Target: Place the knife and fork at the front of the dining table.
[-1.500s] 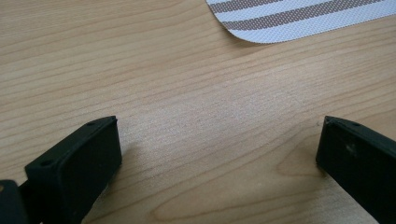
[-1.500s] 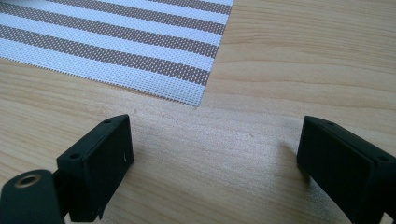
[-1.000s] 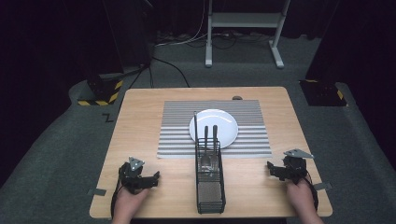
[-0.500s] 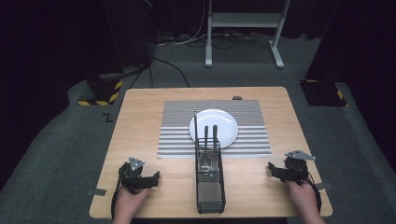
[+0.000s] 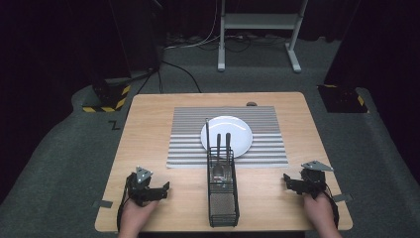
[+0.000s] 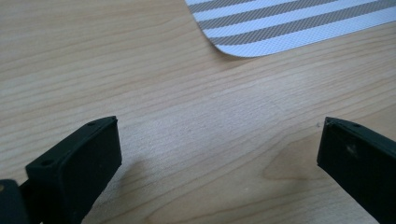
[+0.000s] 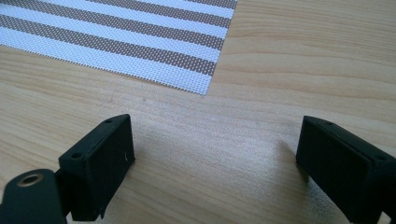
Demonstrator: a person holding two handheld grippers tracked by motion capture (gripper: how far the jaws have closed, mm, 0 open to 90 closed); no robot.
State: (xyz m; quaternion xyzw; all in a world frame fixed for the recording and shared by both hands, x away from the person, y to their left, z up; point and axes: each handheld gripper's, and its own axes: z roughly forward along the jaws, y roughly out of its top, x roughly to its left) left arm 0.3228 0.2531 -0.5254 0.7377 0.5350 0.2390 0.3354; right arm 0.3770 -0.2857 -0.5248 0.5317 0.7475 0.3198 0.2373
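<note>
A white plate (image 5: 237, 130) lies on a grey-and-white striped placemat (image 5: 188, 144) in the middle of the wooden table (image 5: 148, 119). In front of it stands a black wire cutlery basket (image 5: 222, 201) holding utensils (image 5: 221, 171) whose handles lean out over the plate. My left gripper (image 5: 163, 187) rests open on the table near the front left, over bare wood (image 6: 210, 140), with a corner of the placemat (image 6: 280, 28) ahead. My right gripper (image 5: 288, 179) rests open near the front right, over bare wood, the placemat's corner (image 7: 140, 42) just beyond its jaws.
A small dark object (image 5: 251, 104) sits at the table's far edge. Beyond the table are a white stand's legs (image 5: 257, 44), cables on the grey floor and a yellow-black striped block (image 5: 106, 94). Bare wood lies on both sides of the basket.
The right gripper has shifted very slightly; the left gripper and everything on the table stay as they were.
</note>
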